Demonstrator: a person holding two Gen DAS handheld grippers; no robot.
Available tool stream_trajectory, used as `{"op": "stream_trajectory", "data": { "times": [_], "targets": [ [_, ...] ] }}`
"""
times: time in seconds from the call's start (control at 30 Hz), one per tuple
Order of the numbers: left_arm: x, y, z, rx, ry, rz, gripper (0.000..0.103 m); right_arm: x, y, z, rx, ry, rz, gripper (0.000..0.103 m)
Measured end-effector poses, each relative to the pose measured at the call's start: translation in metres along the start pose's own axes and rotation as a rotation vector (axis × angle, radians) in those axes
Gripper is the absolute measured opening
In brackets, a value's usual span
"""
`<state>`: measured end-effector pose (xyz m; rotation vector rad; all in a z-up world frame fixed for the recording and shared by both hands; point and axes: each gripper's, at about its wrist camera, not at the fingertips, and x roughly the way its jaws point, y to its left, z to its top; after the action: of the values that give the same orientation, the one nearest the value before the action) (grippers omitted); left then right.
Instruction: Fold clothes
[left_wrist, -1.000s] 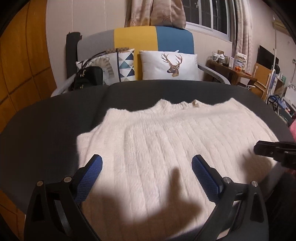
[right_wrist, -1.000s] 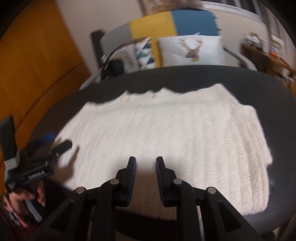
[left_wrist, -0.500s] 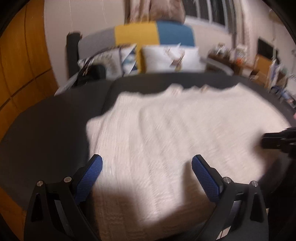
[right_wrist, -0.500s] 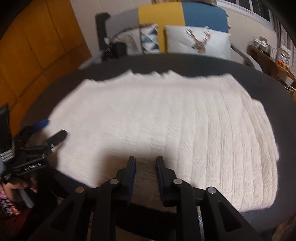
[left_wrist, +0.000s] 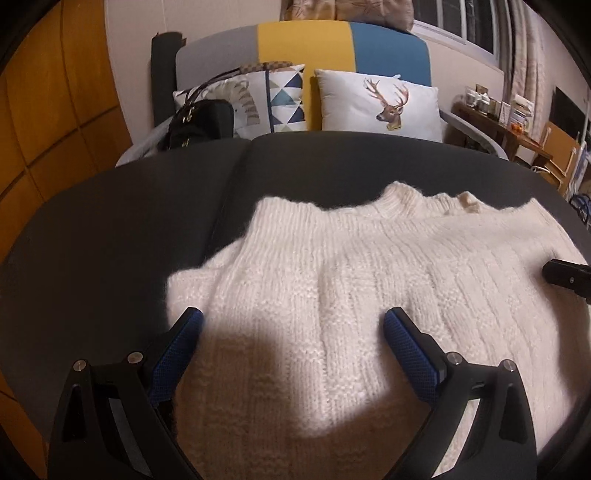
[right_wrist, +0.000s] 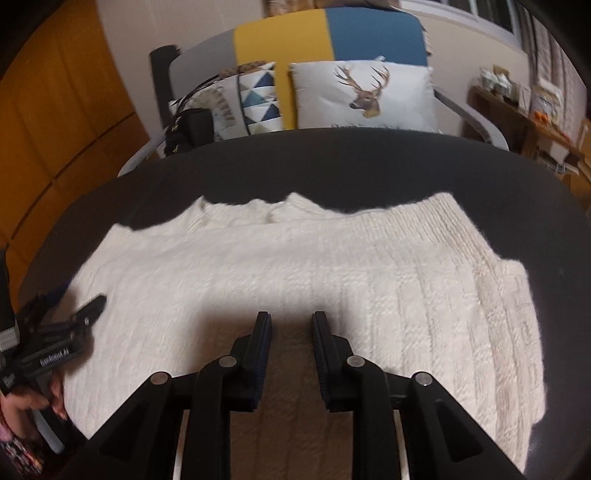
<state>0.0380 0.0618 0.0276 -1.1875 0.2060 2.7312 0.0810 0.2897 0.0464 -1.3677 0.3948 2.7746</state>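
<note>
Left tongs (left_wrist: 293, 325) wide; right tongs (right_wrist: 290, 321) narrowly parted

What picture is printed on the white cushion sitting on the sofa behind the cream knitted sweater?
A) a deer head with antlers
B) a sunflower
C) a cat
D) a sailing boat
A: the white cushion on the sofa, behind the cream knitted sweater, carries a brown deer head with branching antlers, plain in both wrist views.
</note>
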Motion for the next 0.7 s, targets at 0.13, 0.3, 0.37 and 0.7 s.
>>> {"op": "stream_trajectory", "data": {
  "times": [0.13,0.3,0.37,0.7],
  "targets": [
    [-0.001,-0.002,-0.004,-0.005,-0.011,0.017,0.101,-0.007,0.003,0.001,0.006,0.0,-0.006,0.022],
    [0.001,0.001,-0.004,-0.024,-0.004,0.001,0.101,-0.012,-0.001,0.008,0.038,-0.048,-0.041,0.022],
    [0.002,0.003,-0.004,-0.033,-0.001,-0.008,0.101,-0.005,-0.007,0.01,0.047,-0.025,-0.078,0.022],
    [0.002,0.004,-0.007,-0.052,-0.004,-0.021,0.101,0.008,-0.005,0.006,-0.037,-0.037,-0.16,0.021]
  ]
}}
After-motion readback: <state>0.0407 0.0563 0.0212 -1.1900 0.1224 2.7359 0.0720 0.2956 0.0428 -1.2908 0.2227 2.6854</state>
